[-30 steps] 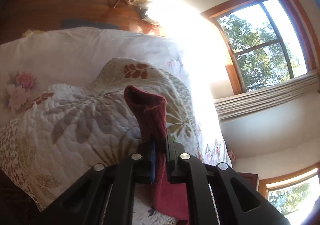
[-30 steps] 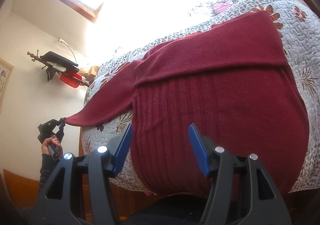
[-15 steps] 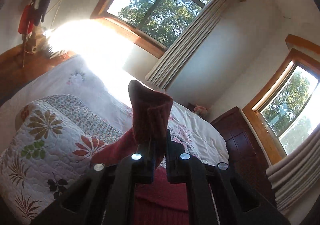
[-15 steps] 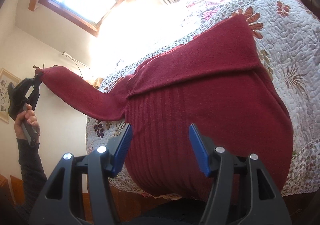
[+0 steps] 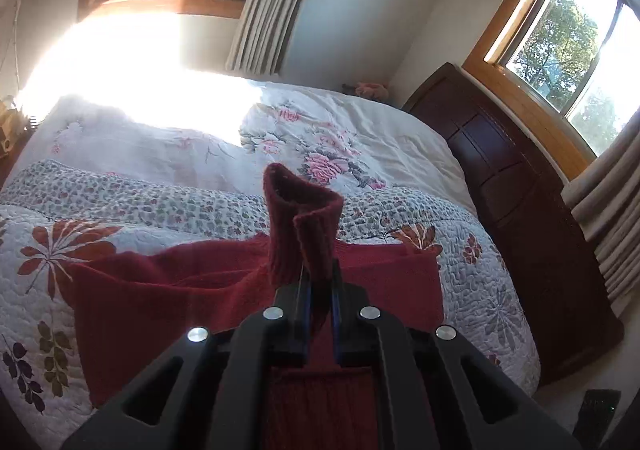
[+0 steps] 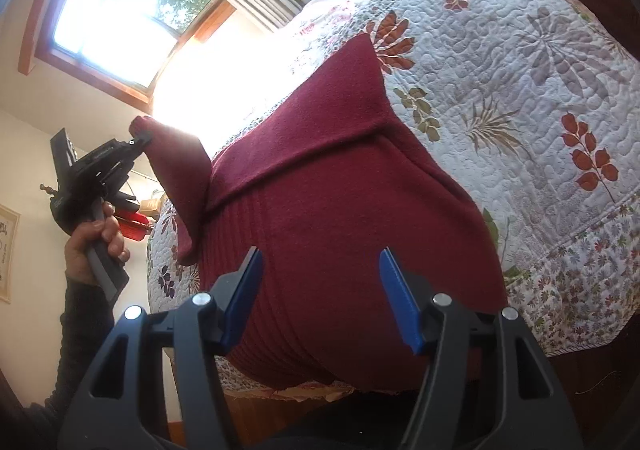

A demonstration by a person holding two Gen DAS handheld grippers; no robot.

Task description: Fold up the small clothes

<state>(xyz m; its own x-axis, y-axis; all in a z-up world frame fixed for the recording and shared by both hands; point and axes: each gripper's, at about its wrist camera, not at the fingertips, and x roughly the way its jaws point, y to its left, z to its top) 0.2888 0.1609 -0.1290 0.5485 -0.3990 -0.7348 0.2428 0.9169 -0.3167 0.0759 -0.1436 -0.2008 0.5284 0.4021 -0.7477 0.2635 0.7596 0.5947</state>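
Spread on the quilted bed [image 6: 520, 61], the maroon sweater [image 6: 340, 209] lies body-flat. Its sleeve cuff [image 5: 302, 221] is held pinched in the left hand-held gripper [image 5: 318, 290], raised left of the body, so the fold is judged to run rightward across it. The right hand-held gripper [image 6: 320, 298] is held wide and empty over the hem.

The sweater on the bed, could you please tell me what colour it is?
Dark red throughout; the sweater shows best in the right wrist view.

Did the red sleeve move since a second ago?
Yes. The left gripper, shut on the sleeve, has carried it up off the quilt edge and in toward the sweater body.
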